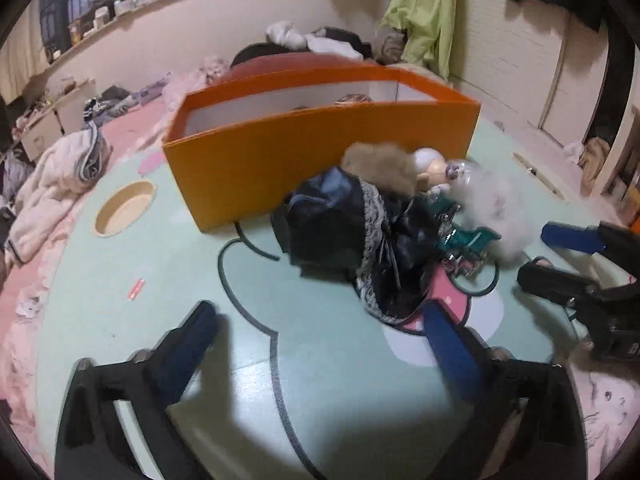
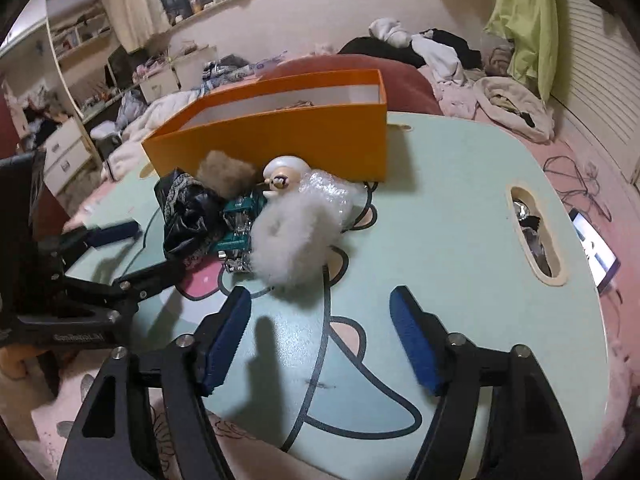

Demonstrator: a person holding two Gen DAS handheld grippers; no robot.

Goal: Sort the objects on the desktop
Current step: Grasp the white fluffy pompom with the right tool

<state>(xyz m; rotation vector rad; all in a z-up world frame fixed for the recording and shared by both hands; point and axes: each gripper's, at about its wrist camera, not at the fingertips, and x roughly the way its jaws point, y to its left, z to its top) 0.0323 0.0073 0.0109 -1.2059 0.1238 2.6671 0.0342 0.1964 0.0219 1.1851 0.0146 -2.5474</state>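
Sorting looks barely begun: the pile [image 2: 256, 220] of toys and cloth lies on the table [image 2: 440, 240] just before the orange box [image 1: 320, 152]. Left gripper [image 1: 324, 336] and right gripper [image 2: 320, 336] hover spread wide, holding nothing.

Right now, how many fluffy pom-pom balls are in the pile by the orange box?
2. A brown pom-pom sits against the orange box, above the black pouch. A white pom-pom lies at the pile's near right edge. More could be hidden underneath.
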